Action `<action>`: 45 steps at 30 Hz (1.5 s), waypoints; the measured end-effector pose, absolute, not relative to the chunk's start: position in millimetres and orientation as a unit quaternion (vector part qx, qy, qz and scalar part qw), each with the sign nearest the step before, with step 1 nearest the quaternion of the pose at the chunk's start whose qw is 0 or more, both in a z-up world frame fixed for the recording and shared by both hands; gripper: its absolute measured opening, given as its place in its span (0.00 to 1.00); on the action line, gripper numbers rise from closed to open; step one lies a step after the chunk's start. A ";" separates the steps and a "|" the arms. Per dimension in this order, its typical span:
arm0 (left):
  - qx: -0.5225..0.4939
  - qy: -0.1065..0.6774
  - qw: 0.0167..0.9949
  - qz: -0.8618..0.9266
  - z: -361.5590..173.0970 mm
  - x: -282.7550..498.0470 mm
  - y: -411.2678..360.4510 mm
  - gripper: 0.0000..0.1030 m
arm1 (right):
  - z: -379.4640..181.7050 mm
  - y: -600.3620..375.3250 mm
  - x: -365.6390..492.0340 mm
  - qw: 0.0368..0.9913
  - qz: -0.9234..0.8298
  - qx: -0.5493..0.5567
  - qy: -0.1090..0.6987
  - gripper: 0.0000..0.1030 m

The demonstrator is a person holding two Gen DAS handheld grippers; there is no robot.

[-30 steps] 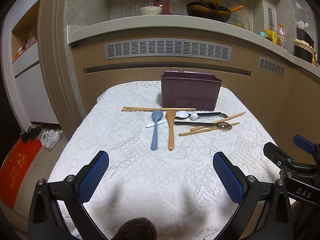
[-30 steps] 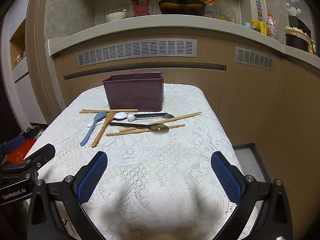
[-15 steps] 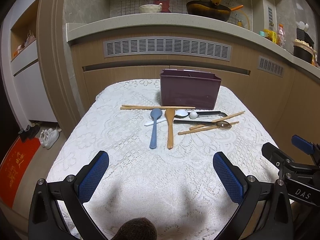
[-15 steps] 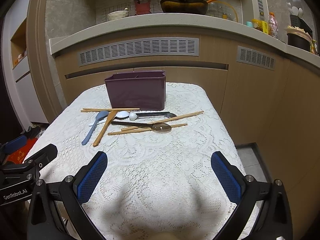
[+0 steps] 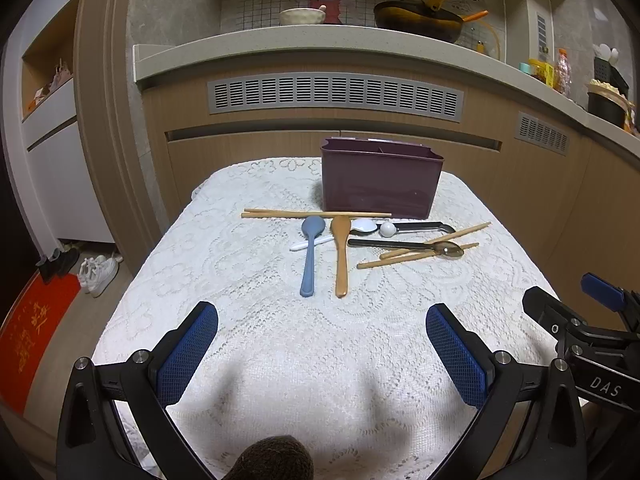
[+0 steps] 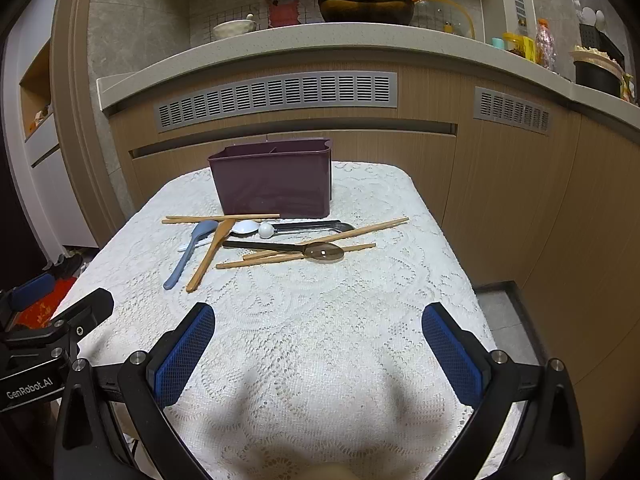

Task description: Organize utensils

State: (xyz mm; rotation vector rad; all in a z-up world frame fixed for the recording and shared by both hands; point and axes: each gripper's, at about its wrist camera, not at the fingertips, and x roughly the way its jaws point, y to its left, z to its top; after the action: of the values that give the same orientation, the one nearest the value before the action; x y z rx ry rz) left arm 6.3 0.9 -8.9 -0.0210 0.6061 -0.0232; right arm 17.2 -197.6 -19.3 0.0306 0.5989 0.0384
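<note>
A purple utensil holder [image 5: 380, 178] [image 6: 276, 184] stands at the far end of the lace-covered table [image 5: 320, 360]. In front of it lie a blue spoon [image 5: 309, 256] [image 6: 188, 254], a wooden spoon [image 5: 341, 254] [image 6: 210, 254], a white spoon [image 5: 320, 240], black-handled spoons [image 5: 404, 245] [image 6: 280, 246] and chopsticks [image 5: 316, 213] [image 6: 332, 236]. My left gripper [image 5: 322, 336] is open and empty, well short of the utensils. My right gripper [image 6: 318, 336] is open and empty, also near the front edge; it shows at the right of the left wrist view [image 5: 592, 328].
A kitchen counter [image 5: 320, 46] with cabinets stands behind the table, holding a pan [image 5: 420, 18] and a bowl [image 5: 302, 16]. Shoes [image 5: 98, 272] and a red mat [image 5: 28, 340] lie on the floor to the left.
Both grippers have shifted slightly, so the utensils and holder sit a little differently in view. Both stay open and empty. No utensil has moved.
</note>
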 end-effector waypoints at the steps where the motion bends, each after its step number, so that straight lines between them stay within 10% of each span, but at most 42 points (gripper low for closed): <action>1: -0.010 0.298 0.954 -0.011 -9.1 6.3 0.9 1.00 | -19.7 -196.9 17.6 0.955 0.020 0.016 0.296 1.00; 45: -0.009 0.317 0.948 -0.010 -19.7 20.0 2.6 1.00 | -27.0 -202.6 26.2 0.952 0.021 0.020 0.305 1.00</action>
State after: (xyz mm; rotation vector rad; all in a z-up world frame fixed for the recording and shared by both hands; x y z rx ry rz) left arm 20.0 2.6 -19.7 -0.0175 0.6450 -0.0212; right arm 26.2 -202.6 -27.0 0.0408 0.6190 0.0422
